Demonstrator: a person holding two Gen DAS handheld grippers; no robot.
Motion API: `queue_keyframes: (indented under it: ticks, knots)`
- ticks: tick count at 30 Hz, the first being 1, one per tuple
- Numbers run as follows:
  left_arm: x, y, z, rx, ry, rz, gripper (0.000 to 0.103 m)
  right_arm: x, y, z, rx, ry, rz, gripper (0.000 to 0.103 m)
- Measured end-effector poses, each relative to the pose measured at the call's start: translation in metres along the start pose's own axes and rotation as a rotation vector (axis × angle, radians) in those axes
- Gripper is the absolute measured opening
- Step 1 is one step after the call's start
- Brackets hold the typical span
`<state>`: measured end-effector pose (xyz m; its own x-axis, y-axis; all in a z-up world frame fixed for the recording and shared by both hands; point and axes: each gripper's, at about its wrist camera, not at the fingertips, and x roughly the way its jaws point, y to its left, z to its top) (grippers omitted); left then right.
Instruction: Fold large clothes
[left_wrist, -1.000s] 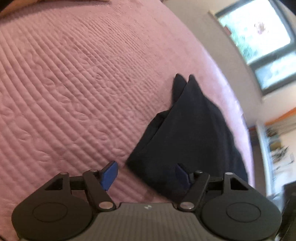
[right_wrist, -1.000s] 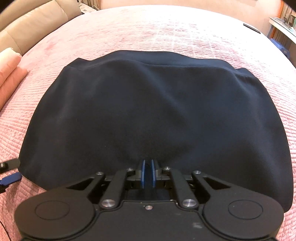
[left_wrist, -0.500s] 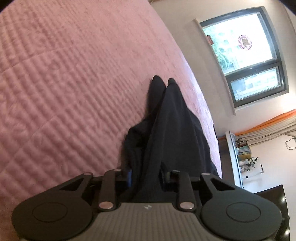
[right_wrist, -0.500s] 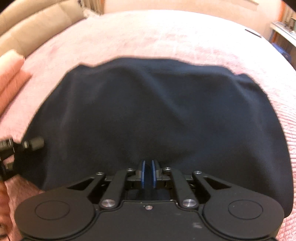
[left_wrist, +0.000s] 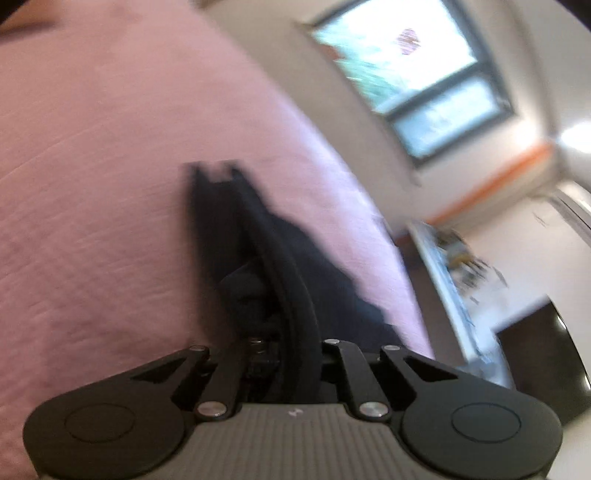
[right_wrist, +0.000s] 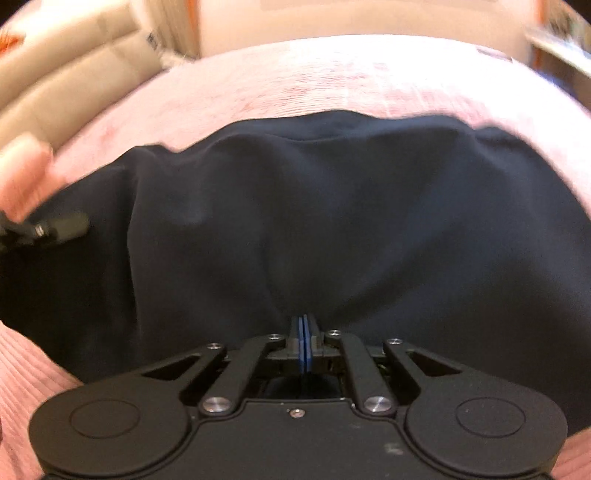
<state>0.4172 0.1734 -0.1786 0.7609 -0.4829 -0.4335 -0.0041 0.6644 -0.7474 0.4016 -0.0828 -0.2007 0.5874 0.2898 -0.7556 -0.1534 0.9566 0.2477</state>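
Note:
A large dark navy garment (right_wrist: 332, 221) lies spread on the pink quilted bed (right_wrist: 332, 77). My right gripper (right_wrist: 303, 325) is shut on the garment's near edge at the middle, and the cloth bunches toward it. In the left wrist view my left gripper (left_wrist: 284, 343) is shut on the garment's (left_wrist: 295, 258) side edge; the cloth runs through the jaws and hides the pads. The left gripper's fingers (right_wrist: 59, 230) also show at the left of the right wrist view, holding the lifted corner. Both views are blurred.
The pink bed (left_wrist: 92, 166) fills the left wrist view. A window (left_wrist: 413, 74) and a shelf with small items (left_wrist: 461, 266) are at the right. A beige sofa back (right_wrist: 62, 81) stands behind the bed at the left.
My left gripper has closed on the garment's side edge and lifted it. The right gripper stays shut on the near edge, and the cloth has risen and wrinkled.

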Motion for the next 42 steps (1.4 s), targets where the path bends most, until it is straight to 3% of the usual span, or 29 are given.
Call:
queue_keyframes:
  ticks: [5, 10, 12, 13, 15, 16, 17, 19, 20, 23, 26, 27, 28, 29, 32, 34, 38, 39, 40, 41, 42]
  knots:
    - [0.038, -0.086, 0.002, 0.152, 0.055, -0.217, 0.008, -0.004, -0.025, -0.006, 0.131, -0.017, 0.096, 0.006]
    - [0.1, -0.162, -0.036, 0.231, 0.194, -0.383, 0.008, -0.025, -0.074, 0.0, 0.342, 0.004, 0.223, 0.004]
    - [0.126, -0.183, -0.052, 0.228, 0.257, -0.433, 0.008, -0.045, -0.102, -0.002, 0.39, -0.007, 0.191, 0.008]
    - [0.139, -0.193, -0.062, 0.229, 0.294, -0.443, 0.008, -0.056, -0.117, -0.003, 0.402, -0.013, 0.165, 0.001]
    - [0.164, -0.202, -0.079, 0.229, 0.35, -0.428, 0.008, -0.078, -0.147, -0.008, 0.434, -0.023, 0.115, 0.001]
    - [0.175, -0.204, -0.089, 0.231, 0.376, -0.403, 0.008, -0.089, -0.165, -0.012, 0.443, -0.025, 0.077, 0.006]
    - [0.189, -0.203, -0.102, 0.247, 0.405, -0.355, 0.008, -0.098, -0.18, -0.014, 0.442, -0.014, 0.031, 0.013]
    - [0.212, -0.199, -0.122, 0.283, 0.449, -0.265, 0.008, -0.112, -0.208, -0.015, 0.429, 0.0, -0.044, 0.014]
    - [0.221, -0.2, -0.132, 0.319, 0.46, -0.222, 0.008, -0.113, -0.215, -0.013, 0.421, 0.007, -0.068, 0.014]
    - [0.228, -0.216, -0.145, 0.384, 0.453, -0.191, 0.011, -0.118, -0.239, 0.009, 0.394, -0.009, -0.072, 0.017]
    - [0.24, -0.23, -0.142, 0.405, 0.457, -0.166, 0.012, -0.118, -0.245, 0.051, 0.323, -0.072, -0.036, 0.045]
    - [0.241, -0.233, -0.143, 0.419, 0.459, -0.158, 0.012, -0.116, -0.249, 0.066, 0.309, -0.093, -0.009, 0.066]
    - [0.241, -0.236, -0.144, 0.434, 0.457, -0.149, 0.012, -0.114, -0.251, 0.083, 0.297, -0.115, 0.025, 0.078]
    - [0.24, -0.24, -0.144, 0.442, 0.456, -0.142, 0.012, -0.107, -0.252, 0.098, 0.285, -0.127, 0.063, 0.079]
    - [0.235, -0.242, -0.145, 0.427, 0.455, -0.139, 0.012, -0.08, -0.254, 0.141, 0.243, -0.13, 0.174, 0.077]
    - [0.23, -0.227, -0.139, 0.41, 0.453, -0.142, 0.012, -0.055, -0.255, 0.159, 0.247, -0.098, 0.196, 0.078]
    - [0.215, -0.223, -0.138, 0.404, 0.452, -0.153, 0.012, -0.006, -0.273, 0.18, 0.314, 0.063, 0.334, 0.079]
    - [0.212, -0.221, -0.137, 0.402, 0.451, -0.154, 0.012, -0.002, -0.274, 0.181, 0.32, 0.073, 0.379, 0.062]
    - [0.208, -0.219, -0.138, 0.401, 0.451, -0.156, 0.012, -0.003, -0.27, 0.182, 0.315, 0.062, 0.369, 0.023]
    - [0.208, -0.219, -0.137, 0.403, 0.449, -0.16, 0.012, -0.009, -0.263, 0.182, 0.293, 0.043, 0.339, 0.012]
    - [0.207, -0.22, -0.136, 0.406, 0.449, -0.161, 0.013, -0.02, -0.256, 0.185, 0.254, 0.004, 0.276, 0.012]
